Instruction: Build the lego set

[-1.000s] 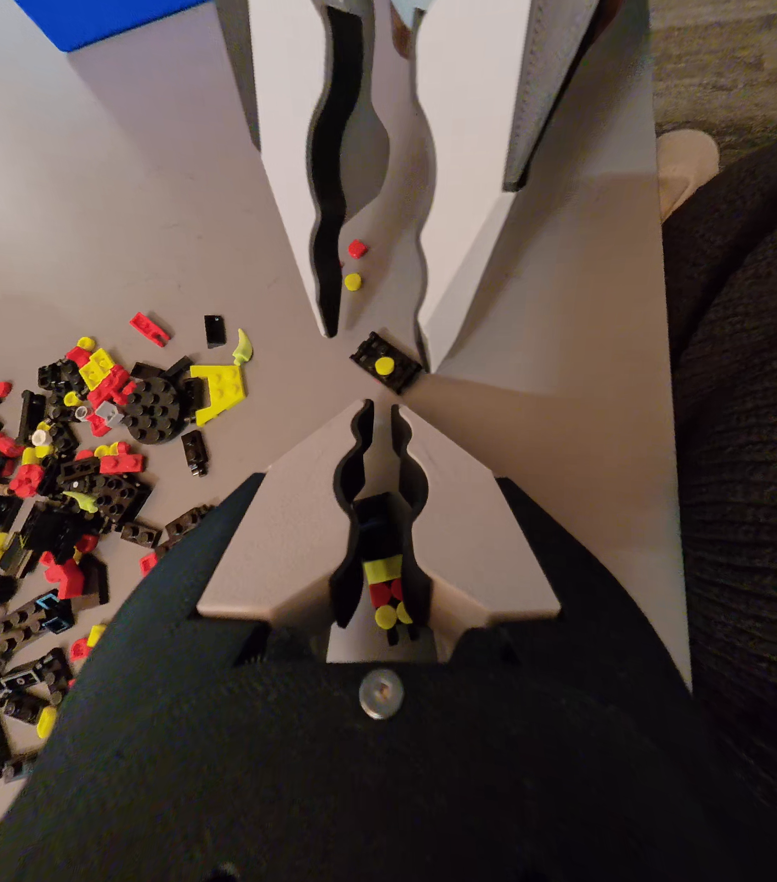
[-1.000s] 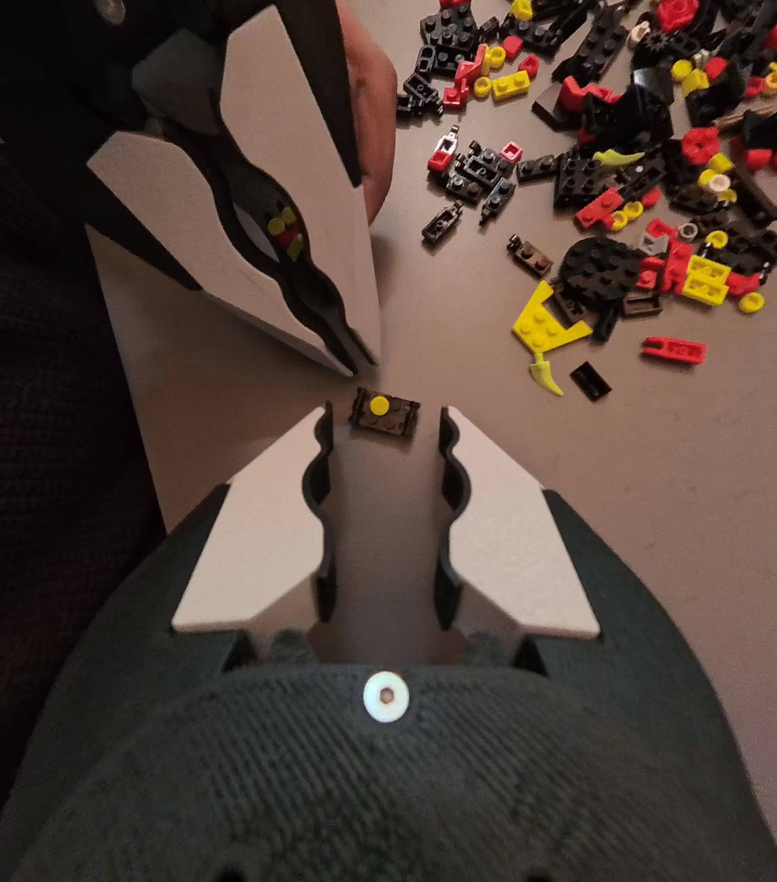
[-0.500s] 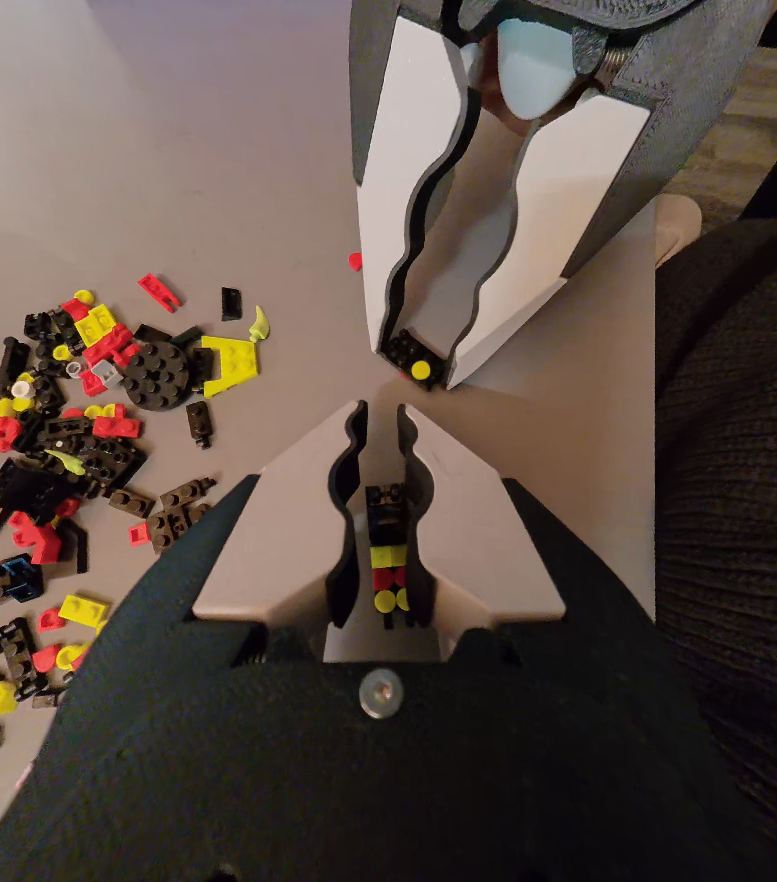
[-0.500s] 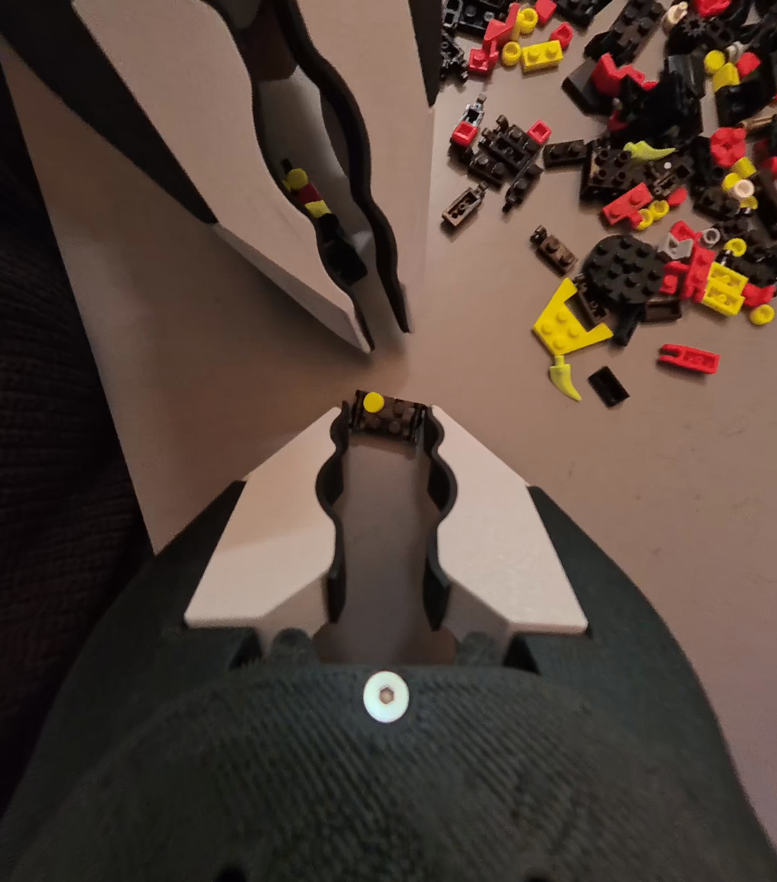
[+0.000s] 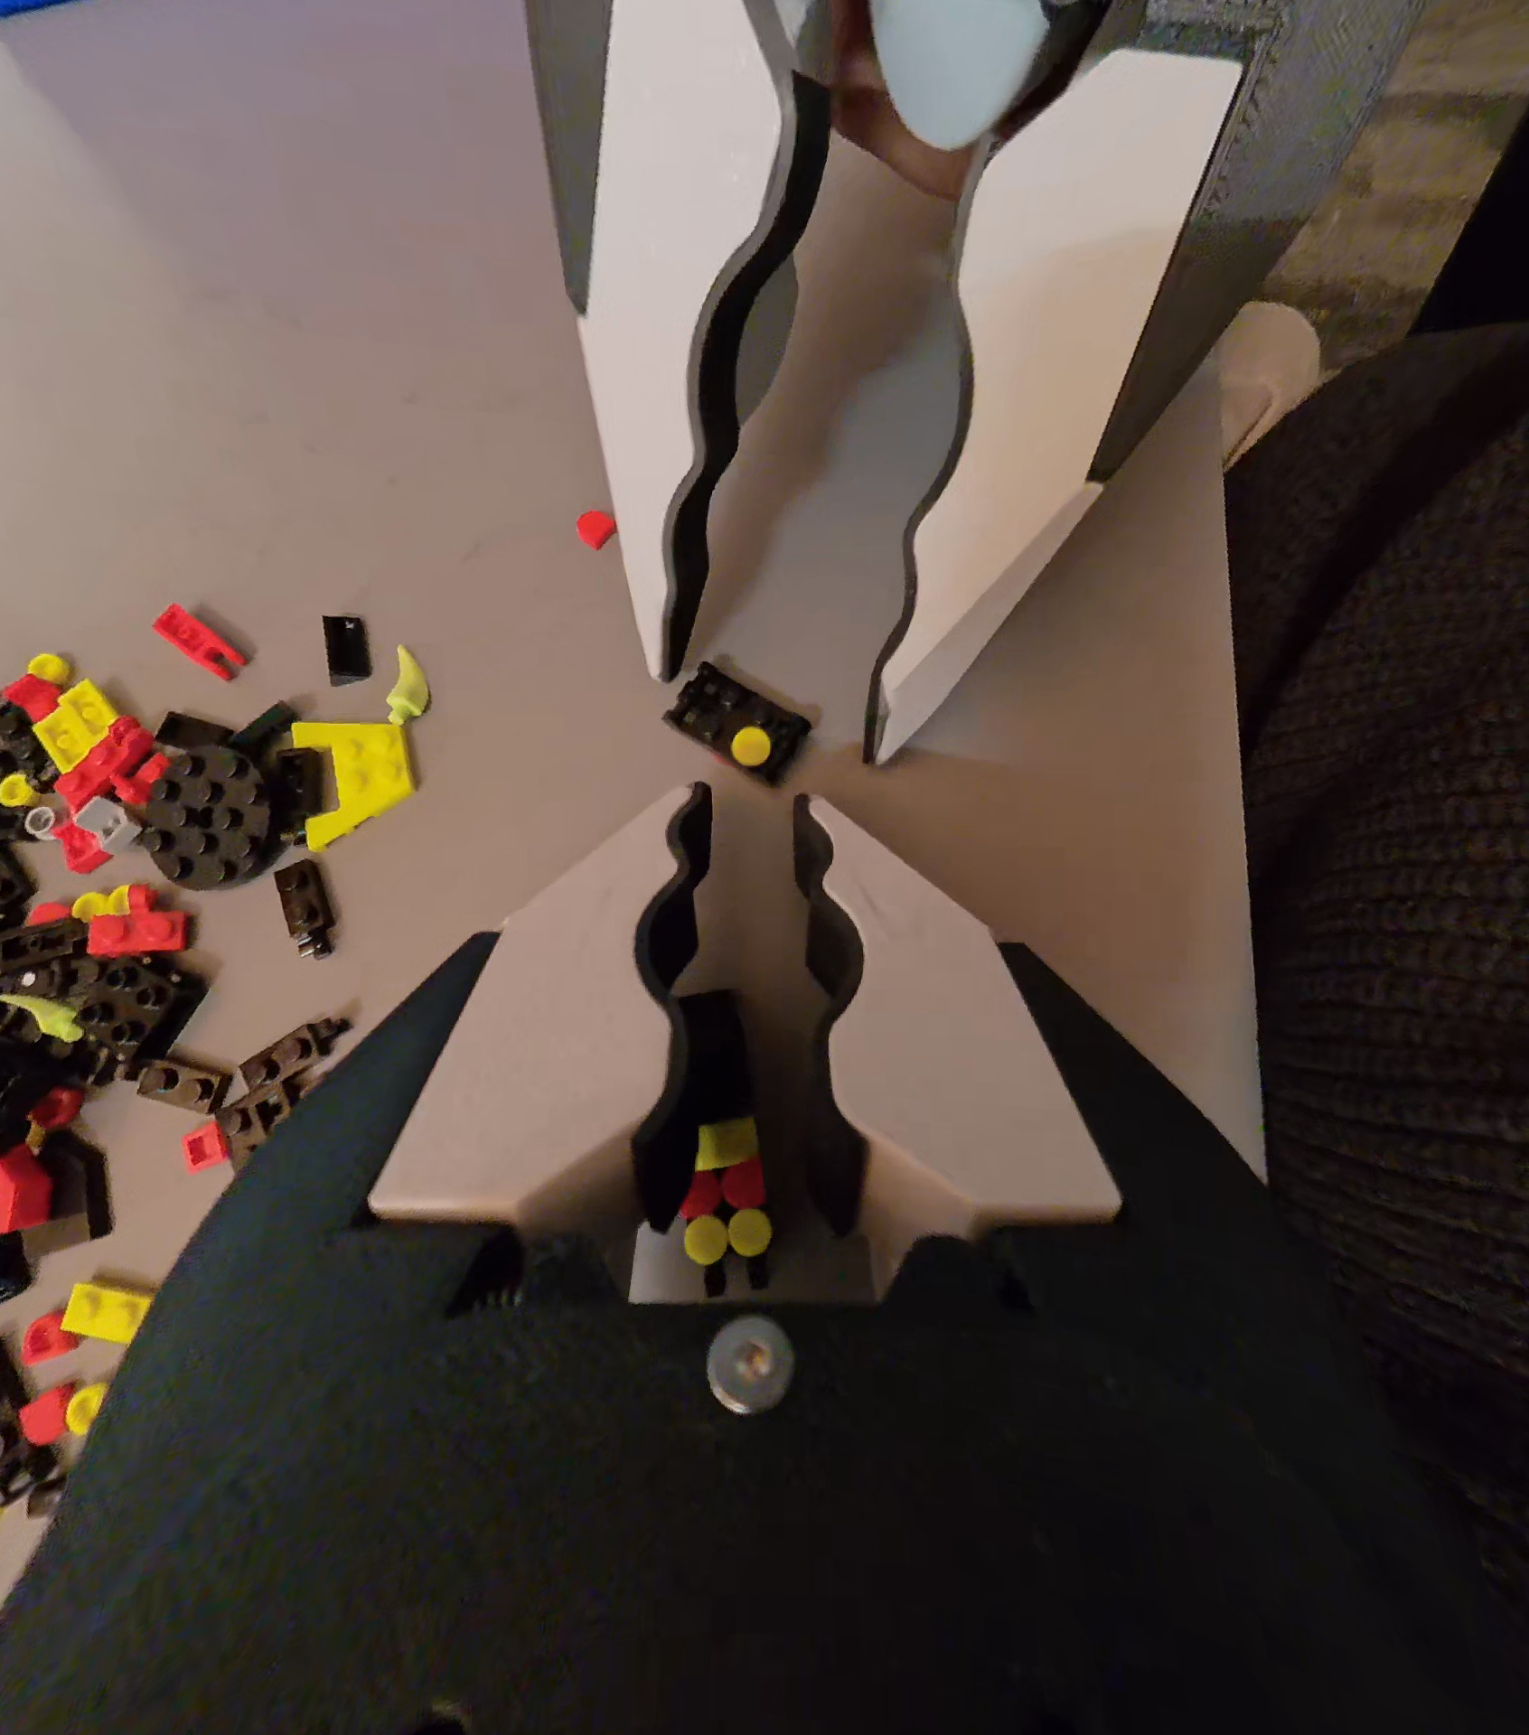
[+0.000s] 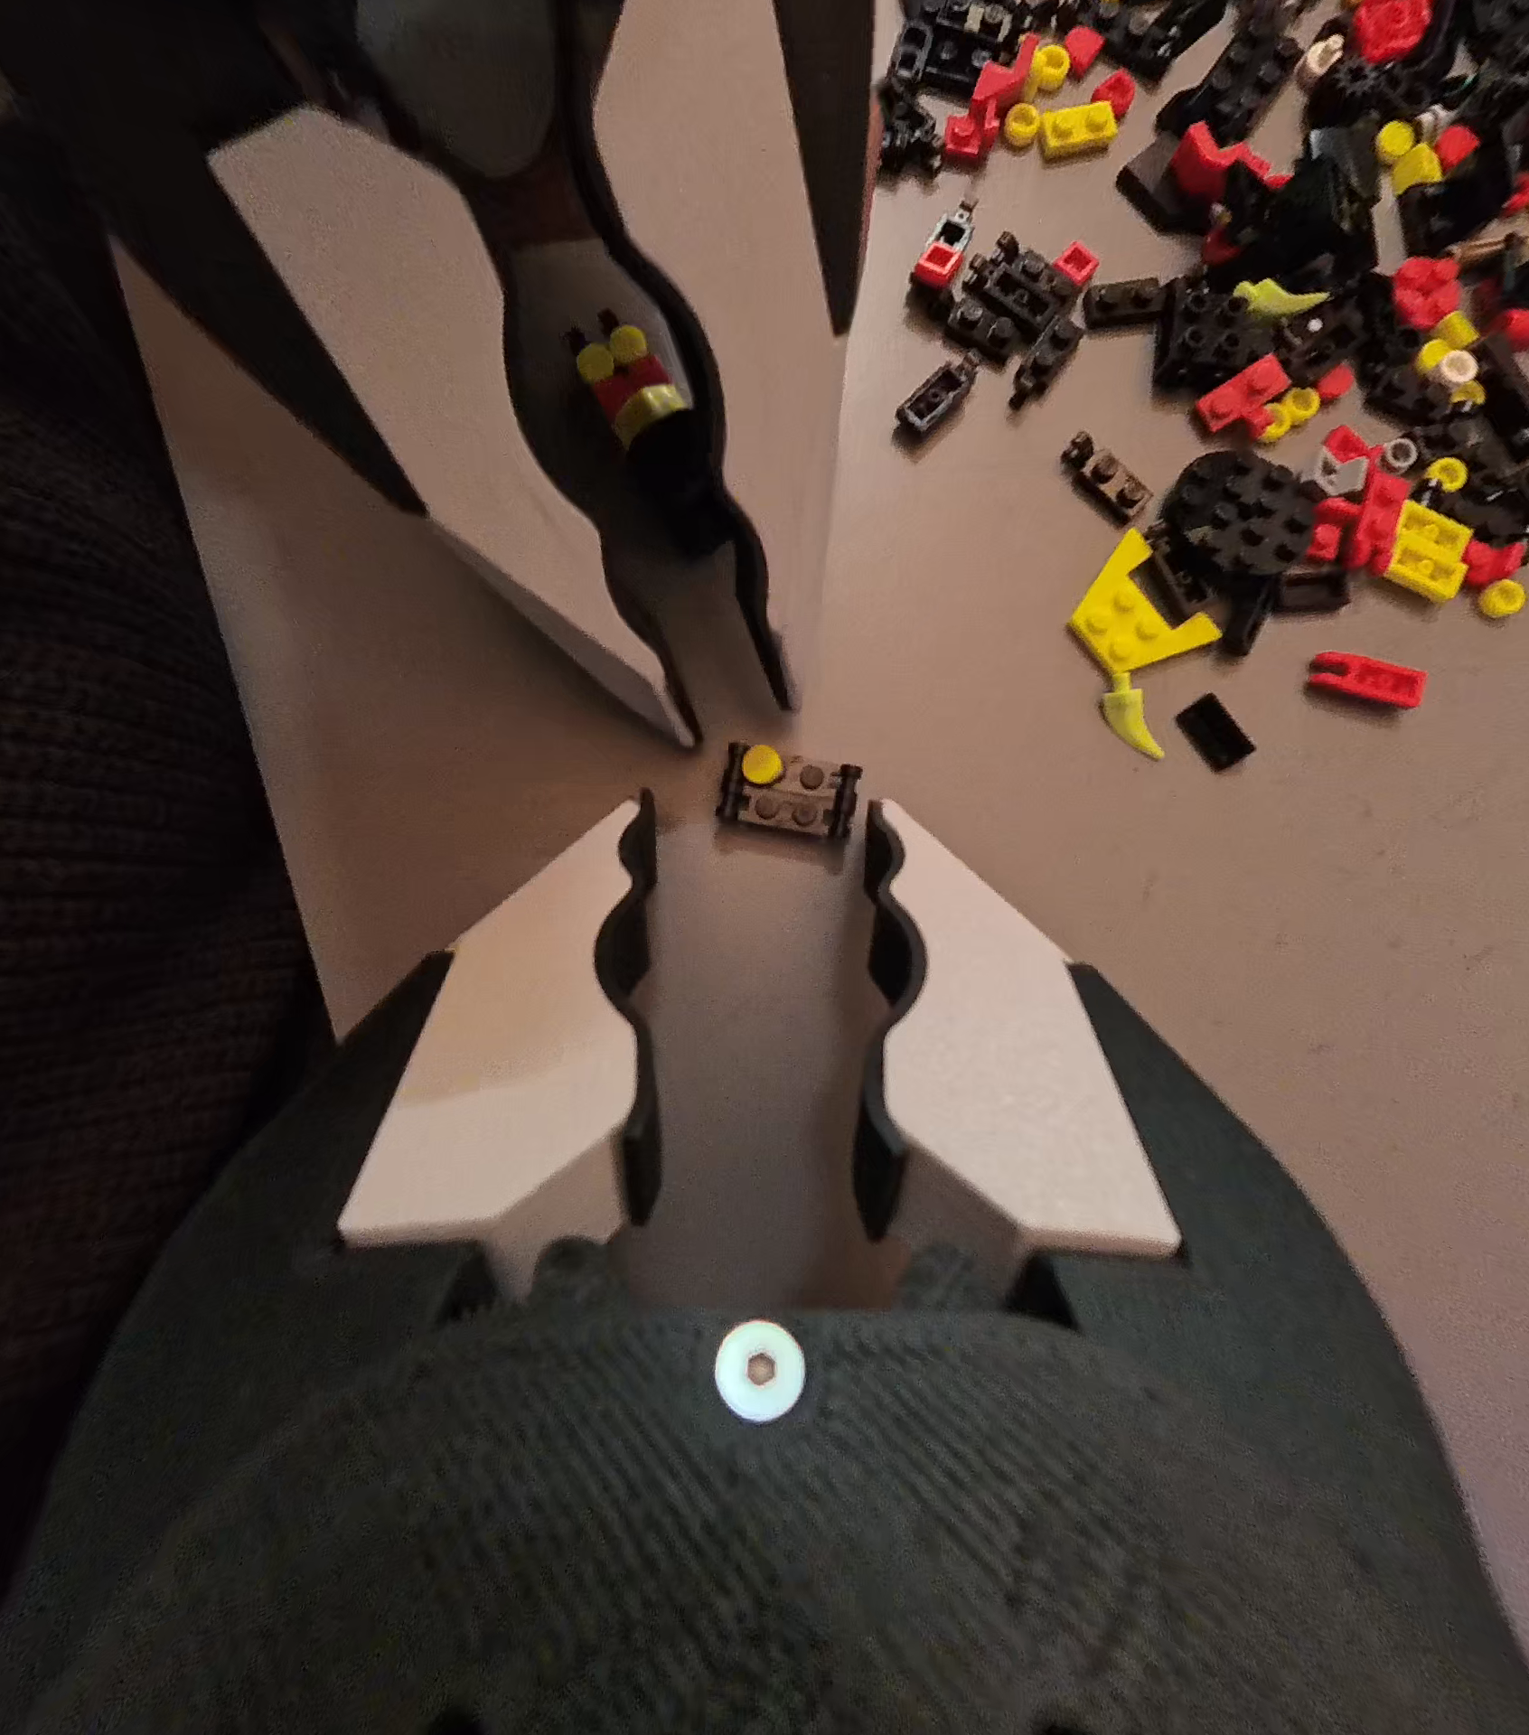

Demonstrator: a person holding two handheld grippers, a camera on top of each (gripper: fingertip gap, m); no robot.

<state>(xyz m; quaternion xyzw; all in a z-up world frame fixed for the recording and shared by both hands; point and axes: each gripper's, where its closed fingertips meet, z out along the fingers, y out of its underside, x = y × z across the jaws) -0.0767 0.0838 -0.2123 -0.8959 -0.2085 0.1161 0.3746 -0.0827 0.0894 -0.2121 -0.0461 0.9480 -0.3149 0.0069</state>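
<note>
Black small plate [image 6: 789, 796] with yellow stud: light, rigid, slick; pinch its short ends. Right gripper [image 6: 756, 815] fingers spread just beside it; left gripper [image 5: 749, 798] pinches a black-yellow-red subassembly [image 5: 723, 1141].

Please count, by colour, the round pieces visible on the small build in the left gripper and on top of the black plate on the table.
Yellow round pieces: 3 (2 on the small build, 1 on the black plate)
Red round pieces: 2
Total: 5
</note>
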